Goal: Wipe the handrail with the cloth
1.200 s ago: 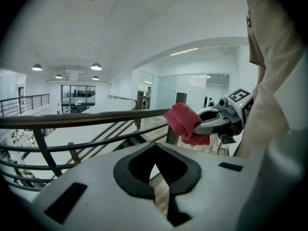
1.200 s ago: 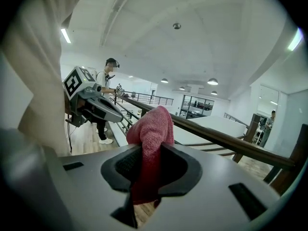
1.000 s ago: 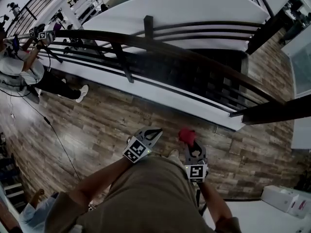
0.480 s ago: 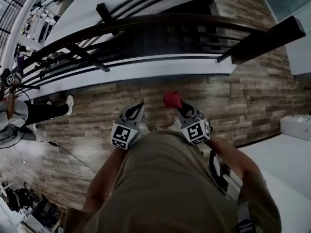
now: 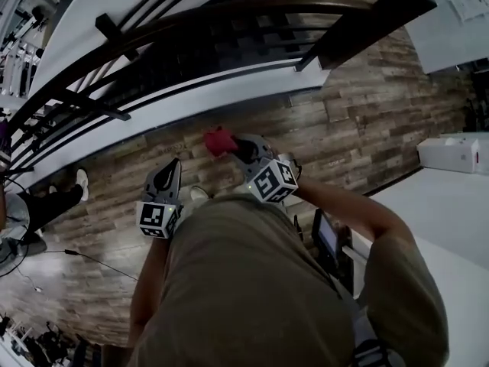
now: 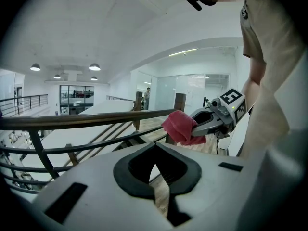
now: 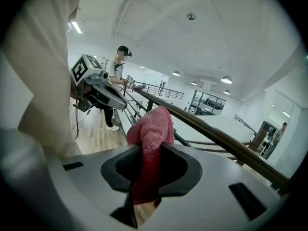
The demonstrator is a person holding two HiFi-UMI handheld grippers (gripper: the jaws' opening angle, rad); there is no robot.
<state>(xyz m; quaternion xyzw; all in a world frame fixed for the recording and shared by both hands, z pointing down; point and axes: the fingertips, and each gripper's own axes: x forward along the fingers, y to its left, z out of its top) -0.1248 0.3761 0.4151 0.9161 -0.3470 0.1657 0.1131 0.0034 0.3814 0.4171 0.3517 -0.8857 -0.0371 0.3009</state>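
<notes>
Right gripper (image 5: 235, 147) is clamped on the red cloth (image 5: 218, 141), which bunches out past the jaw tips. Left gripper (image 5: 170, 173), just beside it, has its jaws pressed together on nothing. Both are held close to the person's body above the wood floor (image 5: 344, 128); the dark handrail (image 5: 229, 10) runs beyond, apart from the cloth.

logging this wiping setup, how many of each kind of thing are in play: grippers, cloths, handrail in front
grippers: 2 (left gripper, right gripper)
red cloth: 1, held in the right gripper
handrail: 1
total: 4
</notes>
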